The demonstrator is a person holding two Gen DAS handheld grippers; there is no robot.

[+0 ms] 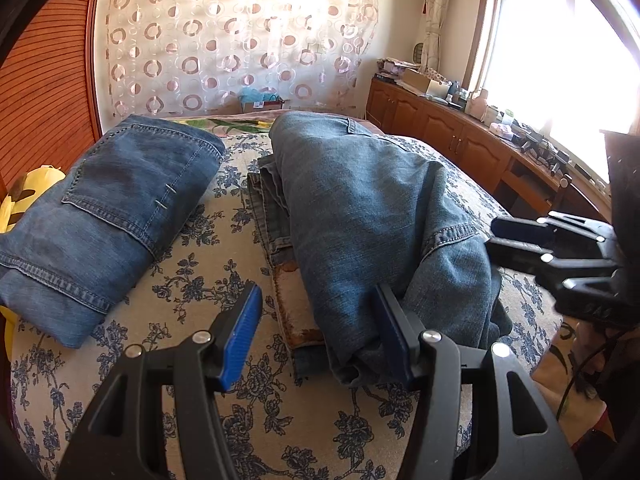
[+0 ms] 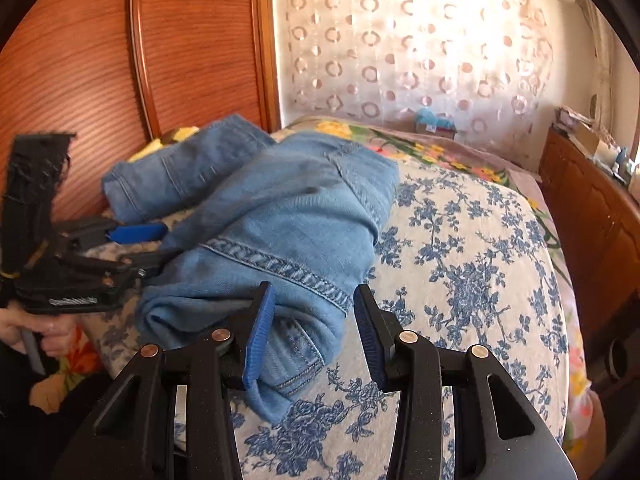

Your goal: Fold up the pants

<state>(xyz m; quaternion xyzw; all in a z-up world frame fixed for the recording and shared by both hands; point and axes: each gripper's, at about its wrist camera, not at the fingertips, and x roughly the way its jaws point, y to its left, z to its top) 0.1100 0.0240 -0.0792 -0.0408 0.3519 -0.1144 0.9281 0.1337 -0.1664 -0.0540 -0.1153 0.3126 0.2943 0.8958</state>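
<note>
A loosely bunched pair of blue jeans (image 1: 380,208) lies along the middle of the bed, on top of darker denim and a brown mat (image 1: 296,312). My left gripper (image 1: 318,300) is open at the jeans' near end, its right pad (image 1: 394,336) against the denim edge. In the right wrist view the same jeans (image 2: 288,220) fill the middle. My right gripper (image 2: 313,292) is open around their near fold, with the left pad (image 2: 260,336) touching denim and a gap at the right pad. Each gripper shows in the other's view: the right gripper (image 1: 491,236) and the left gripper (image 2: 166,243).
A second, folded pair of jeans (image 1: 112,208) rests at the left beside a yellow cushion (image 1: 24,196). The bedspread (image 1: 208,240) is blue floral. A wooden panel (image 2: 180,40) stands behind, a patterned curtain (image 1: 240,40) at the back, and a cluttered wooden cabinet (image 1: 460,136) at the right.
</note>
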